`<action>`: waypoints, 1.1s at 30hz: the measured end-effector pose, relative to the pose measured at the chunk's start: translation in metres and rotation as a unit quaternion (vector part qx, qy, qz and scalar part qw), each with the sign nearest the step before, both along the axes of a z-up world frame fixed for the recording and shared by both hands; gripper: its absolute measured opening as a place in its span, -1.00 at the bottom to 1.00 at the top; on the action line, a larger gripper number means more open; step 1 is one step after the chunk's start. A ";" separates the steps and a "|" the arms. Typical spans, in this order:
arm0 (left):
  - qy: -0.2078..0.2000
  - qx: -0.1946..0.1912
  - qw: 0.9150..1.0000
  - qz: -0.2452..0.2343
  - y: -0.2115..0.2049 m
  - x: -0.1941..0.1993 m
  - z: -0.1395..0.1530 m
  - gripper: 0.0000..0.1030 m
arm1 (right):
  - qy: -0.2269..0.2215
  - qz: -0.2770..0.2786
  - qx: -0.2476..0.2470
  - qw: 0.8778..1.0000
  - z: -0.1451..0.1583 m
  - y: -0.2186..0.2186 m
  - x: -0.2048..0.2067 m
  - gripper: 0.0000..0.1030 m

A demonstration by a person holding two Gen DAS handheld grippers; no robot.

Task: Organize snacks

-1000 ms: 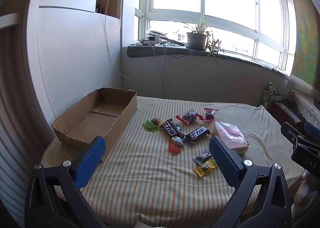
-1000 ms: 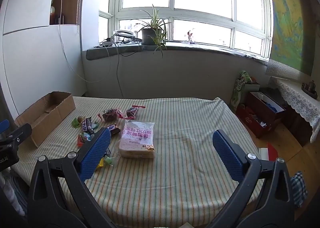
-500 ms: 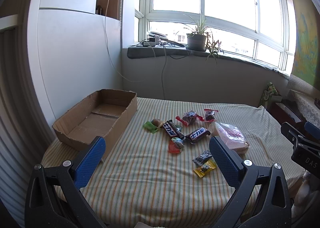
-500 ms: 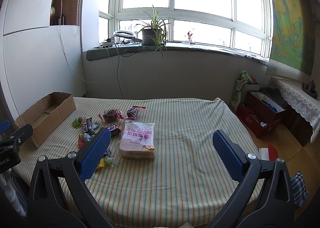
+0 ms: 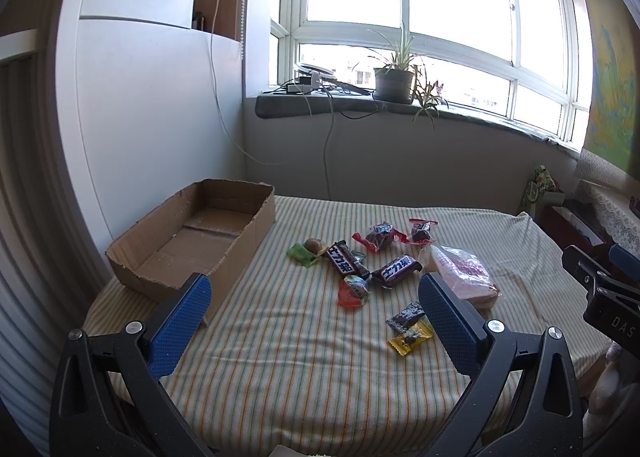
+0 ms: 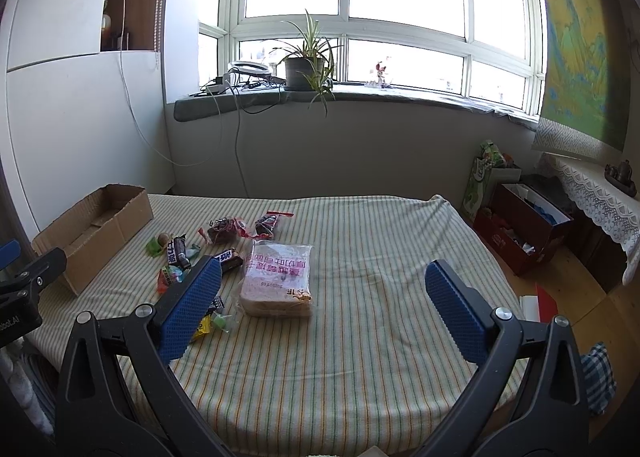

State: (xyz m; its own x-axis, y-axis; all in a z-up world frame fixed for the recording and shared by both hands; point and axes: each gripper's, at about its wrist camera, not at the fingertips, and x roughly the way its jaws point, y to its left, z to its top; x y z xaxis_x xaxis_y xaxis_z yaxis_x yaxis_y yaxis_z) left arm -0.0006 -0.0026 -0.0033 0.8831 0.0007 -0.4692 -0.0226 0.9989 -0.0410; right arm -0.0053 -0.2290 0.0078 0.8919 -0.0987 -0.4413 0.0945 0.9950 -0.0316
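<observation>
Snacks (image 5: 360, 265) lay loose mid-bed, w/ bread bag (image 6: 278, 283) beside them, cardboard box (image 5: 192, 241) empty at left. Left claw (image 5: 314, 317) & right claw (image 6: 324, 305) both hung released. Risk: slick wrappers slipping, squashed bread.

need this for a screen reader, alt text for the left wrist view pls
Open left gripper above a striped cloth, holding nothing. Ahead, an empty cardboard box lies left of scattered wrapped snacks and a bagged bread loaf. A sunlit window with a potted plant is behind.
</observation>
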 end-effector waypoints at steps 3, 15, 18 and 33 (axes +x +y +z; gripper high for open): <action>0.000 0.000 1.000 0.001 0.001 0.001 0.000 1.00 | 0.000 0.000 0.000 1.000 -0.001 0.004 0.001 1.00; -0.002 0.001 1.000 0.001 0.001 0.000 0.001 1.00 | 0.001 0.001 0.002 1.000 0.000 0.002 0.000 1.00; -0.003 0.002 1.000 0.001 0.000 0.000 0.001 0.99 | 0.000 0.002 0.002 1.000 0.000 0.002 0.000 1.00; -0.002 0.003 1.000 0.000 -0.001 0.001 0.001 1.00 | 0.002 0.008 0.009 1.000 -0.002 0.001 0.002 1.00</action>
State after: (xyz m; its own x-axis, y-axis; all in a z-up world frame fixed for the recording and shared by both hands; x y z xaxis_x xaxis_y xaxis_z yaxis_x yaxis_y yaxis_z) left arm 0.0009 -0.0036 -0.0021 0.8846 0.0048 -0.4664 -0.0235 0.9991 -0.0342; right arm -0.0030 -0.2280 0.0059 0.8919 -0.0753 -0.4459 0.0776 0.9969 -0.0131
